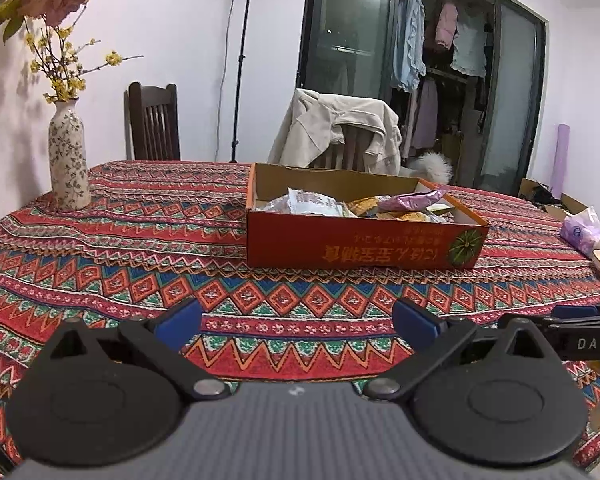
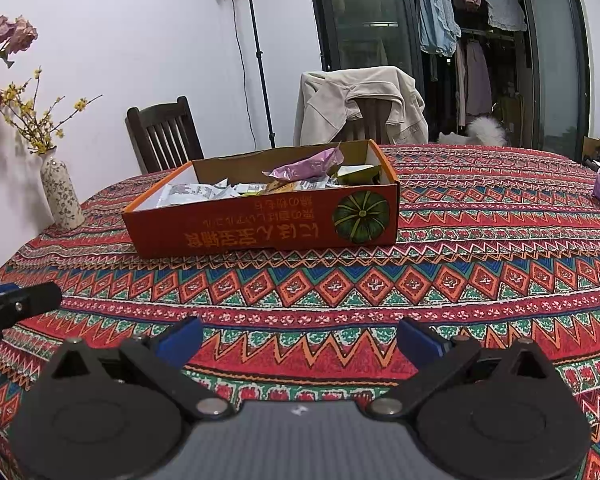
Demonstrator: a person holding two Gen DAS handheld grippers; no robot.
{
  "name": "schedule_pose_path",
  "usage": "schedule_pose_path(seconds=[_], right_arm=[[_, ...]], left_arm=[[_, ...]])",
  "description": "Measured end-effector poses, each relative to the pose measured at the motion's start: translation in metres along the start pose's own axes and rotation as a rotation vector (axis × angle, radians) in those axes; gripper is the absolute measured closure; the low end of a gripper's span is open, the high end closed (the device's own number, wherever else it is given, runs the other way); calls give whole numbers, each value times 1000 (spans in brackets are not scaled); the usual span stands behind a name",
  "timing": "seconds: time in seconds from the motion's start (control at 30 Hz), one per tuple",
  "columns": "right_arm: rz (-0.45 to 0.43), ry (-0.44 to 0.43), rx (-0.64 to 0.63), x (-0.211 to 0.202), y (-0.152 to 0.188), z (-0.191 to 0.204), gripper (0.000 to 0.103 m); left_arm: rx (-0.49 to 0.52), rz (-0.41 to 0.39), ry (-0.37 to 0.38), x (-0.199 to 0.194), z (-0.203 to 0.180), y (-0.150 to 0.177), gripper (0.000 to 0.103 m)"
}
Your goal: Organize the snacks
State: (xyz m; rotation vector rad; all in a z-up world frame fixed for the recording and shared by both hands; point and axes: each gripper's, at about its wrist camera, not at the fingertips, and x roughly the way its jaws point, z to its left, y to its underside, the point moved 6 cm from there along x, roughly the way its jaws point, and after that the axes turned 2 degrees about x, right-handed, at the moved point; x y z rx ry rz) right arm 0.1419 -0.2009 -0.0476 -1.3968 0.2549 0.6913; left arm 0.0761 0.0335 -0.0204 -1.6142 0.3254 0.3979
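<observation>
Orange box (image 2: 260, 228) far-centre on patterned tablecloth (image 2: 460, 280), holding loose snack packets (image 2: 304, 170). Left gripper (image 1: 296, 320) and right gripper (image 2: 298, 338) near edge, jaws spread, empty. Packets likely light, crinkly, slippery, crushable; best pinched at sealed end.

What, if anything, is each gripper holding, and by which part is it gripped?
Nothing is held. The left gripper and right gripper are both open over the tablecloth, with only cloth between their fingers. The snacks lie in the orange box.
</observation>
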Motion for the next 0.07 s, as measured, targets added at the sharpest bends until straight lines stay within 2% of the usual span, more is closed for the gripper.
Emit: schedule_pose_path(seconds=[0.07], right_arm=[[1,1,1,0,0,0,0]], left_arm=[[-7,2,10,0,1,0,0]])
